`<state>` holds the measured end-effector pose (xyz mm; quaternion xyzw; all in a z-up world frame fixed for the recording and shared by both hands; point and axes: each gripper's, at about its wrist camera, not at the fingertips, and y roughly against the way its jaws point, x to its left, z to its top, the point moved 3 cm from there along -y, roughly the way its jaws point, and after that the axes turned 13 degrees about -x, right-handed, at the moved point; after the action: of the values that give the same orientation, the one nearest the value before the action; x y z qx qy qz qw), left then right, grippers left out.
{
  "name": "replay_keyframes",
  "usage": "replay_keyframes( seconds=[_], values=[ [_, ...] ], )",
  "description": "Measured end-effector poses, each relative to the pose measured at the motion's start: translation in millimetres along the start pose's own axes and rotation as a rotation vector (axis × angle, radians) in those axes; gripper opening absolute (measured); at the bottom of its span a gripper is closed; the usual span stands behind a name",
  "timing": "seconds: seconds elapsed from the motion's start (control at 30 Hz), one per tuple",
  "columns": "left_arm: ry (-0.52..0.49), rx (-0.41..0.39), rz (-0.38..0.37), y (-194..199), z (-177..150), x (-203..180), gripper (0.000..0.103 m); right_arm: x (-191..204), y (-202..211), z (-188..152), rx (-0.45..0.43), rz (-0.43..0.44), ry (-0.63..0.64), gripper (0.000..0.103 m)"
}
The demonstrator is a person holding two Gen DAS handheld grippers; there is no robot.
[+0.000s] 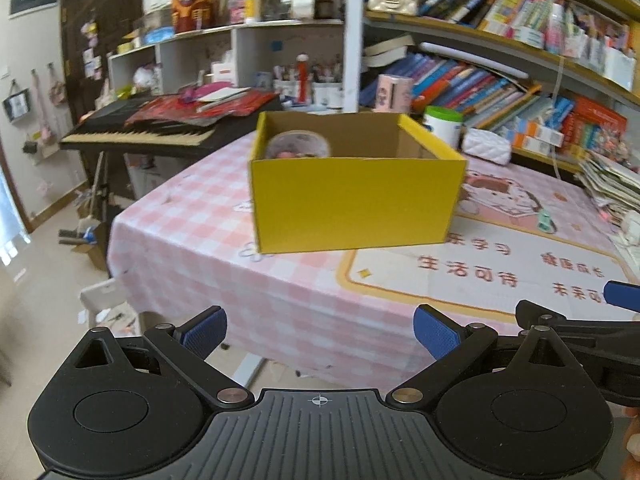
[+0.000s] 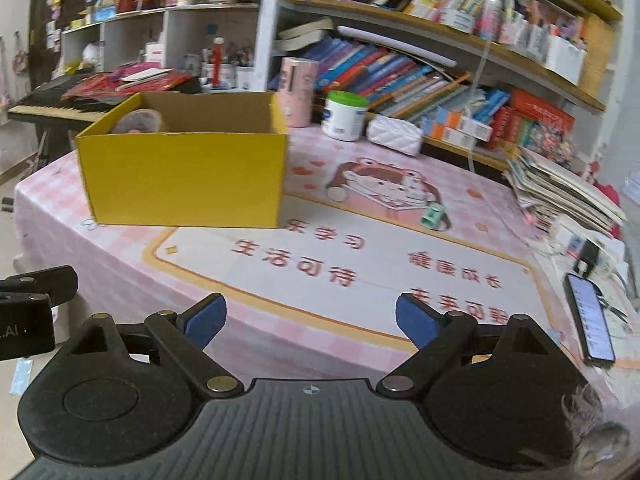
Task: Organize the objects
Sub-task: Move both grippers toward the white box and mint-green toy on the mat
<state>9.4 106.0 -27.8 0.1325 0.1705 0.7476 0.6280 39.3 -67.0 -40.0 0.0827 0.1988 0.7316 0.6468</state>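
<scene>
- Yellow box (image 1: 352,204), open-topped, on the pink checked tablecloth (image 1: 192,240) toward the table's far left; a round patterned container (image 1: 298,145) inside at its left end.
- Small green object (image 2: 433,216) on the printed mat, right of the box and apart from it.
- Left gripper (image 1: 320,334): jaws wide apart, empty, near the table's front edge.
- Right gripper (image 2: 310,320): jaws wide apart, empty, above the mat.
- Phone (image 2: 590,316) at the table's right edge.

yellow box (image 2: 182,178): 1; white jar (image 2: 345,116): 1; phone (image 2: 590,316): 1
</scene>
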Motion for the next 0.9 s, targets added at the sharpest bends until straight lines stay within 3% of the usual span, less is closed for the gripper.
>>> replay_keyframes(
  seconds=[0.43, 0.9],
  values=[
    [-0.064, -0.010, -0.123, -23, 12, -58, 0.101, -58, -6, -4, 0.015, -0.134, -0.062, 0.092],
    [-0.051, 0.004, -0.134, -62, 26, -107, 0.101, -106, -53, 8, 0.041, -0.135, -0.051, 0.092]
  ],
)
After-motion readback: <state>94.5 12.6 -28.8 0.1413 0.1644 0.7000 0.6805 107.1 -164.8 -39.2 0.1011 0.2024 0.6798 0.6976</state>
